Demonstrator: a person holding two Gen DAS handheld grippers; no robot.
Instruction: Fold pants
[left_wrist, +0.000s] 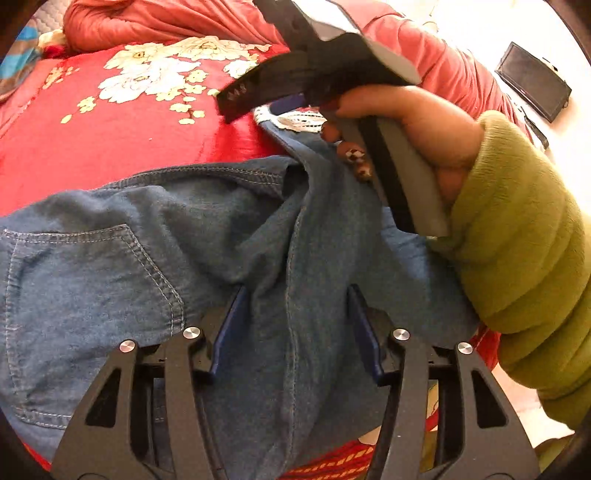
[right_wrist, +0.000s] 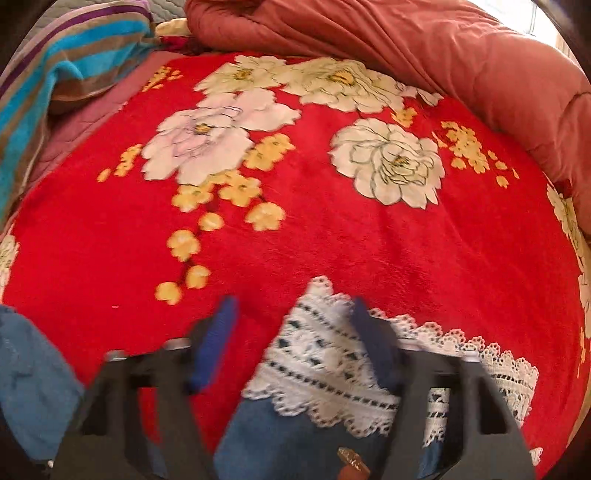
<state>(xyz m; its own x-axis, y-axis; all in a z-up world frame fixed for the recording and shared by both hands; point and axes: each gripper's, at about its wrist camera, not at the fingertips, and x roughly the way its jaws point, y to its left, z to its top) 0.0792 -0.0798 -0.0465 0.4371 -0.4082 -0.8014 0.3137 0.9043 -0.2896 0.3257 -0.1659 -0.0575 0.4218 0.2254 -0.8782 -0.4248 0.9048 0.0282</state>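
The left hand-held gripper (left_wrist: 295, 332) straddled a ridge of the denim pants (left_wrist: 110, 258) at six o'clock, pads not visibly pinching. The right hand-held gripper (right_wrist: 291, 343) stood half-spread over the lace-trimmed hem (right_wrist: 325, 369), apparently poised to lift both ends off the red floral blanket (right_wrist: 332, 240) for folding.
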